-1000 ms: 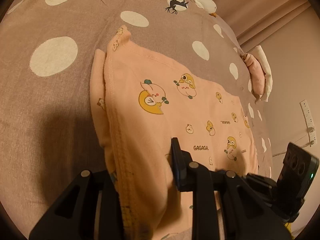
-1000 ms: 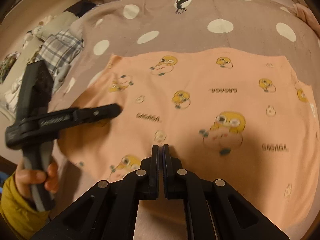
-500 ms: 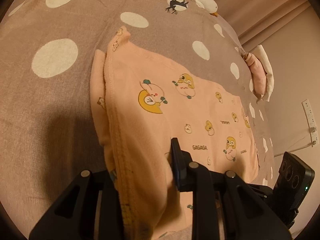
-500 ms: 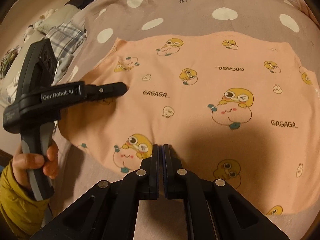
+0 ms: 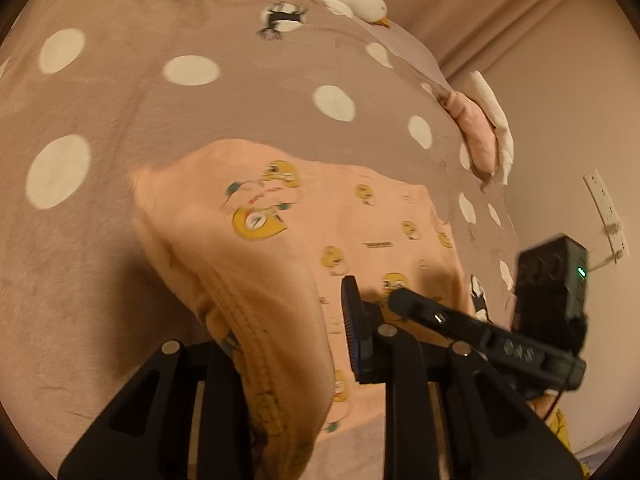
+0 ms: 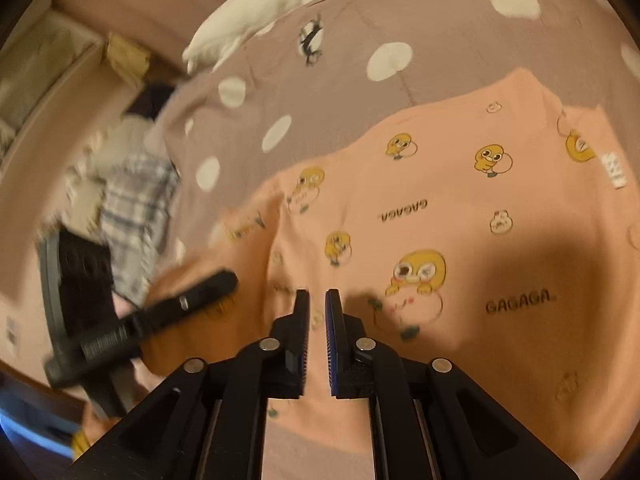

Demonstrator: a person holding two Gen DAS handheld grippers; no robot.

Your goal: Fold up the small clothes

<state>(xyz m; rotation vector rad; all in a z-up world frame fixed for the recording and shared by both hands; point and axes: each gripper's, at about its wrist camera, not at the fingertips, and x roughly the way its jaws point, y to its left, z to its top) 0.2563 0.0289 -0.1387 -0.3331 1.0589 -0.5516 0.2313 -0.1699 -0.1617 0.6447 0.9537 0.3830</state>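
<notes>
i've got the peach garment (image 6: 460,216) spread on the dotted blanket (image 5: 120,92), its long axis running crosswise to my right gripper (image 6: 317,312) and stretching away from my left gripper (image 5: 288,344) toward the wall side. in the left wrist view a thick hemmed edge of the garment is bunched up between my left fingers, lifted off the blanket and draped over the near finger, so i read the left as pinching that edge, though the cloth hides the actual contact. relative to the garment, the left gripper sits at its end nearest me and is angled low along it. my right gripper hovers over the garment's near edge, just beside the big duck print (image 6: 420,272), fingers slightly parted with a narrow gap and nothing between them. in the left view its tip (image 5: 404,298) lies right next to my left finger, above the cloth. the move turns on this: the left holds the end, so the fold likely goes along the long axis, away from me, and the right needs its own bite on the neighbouring edge first. a one-sided lift would skew the fold.
</notes>
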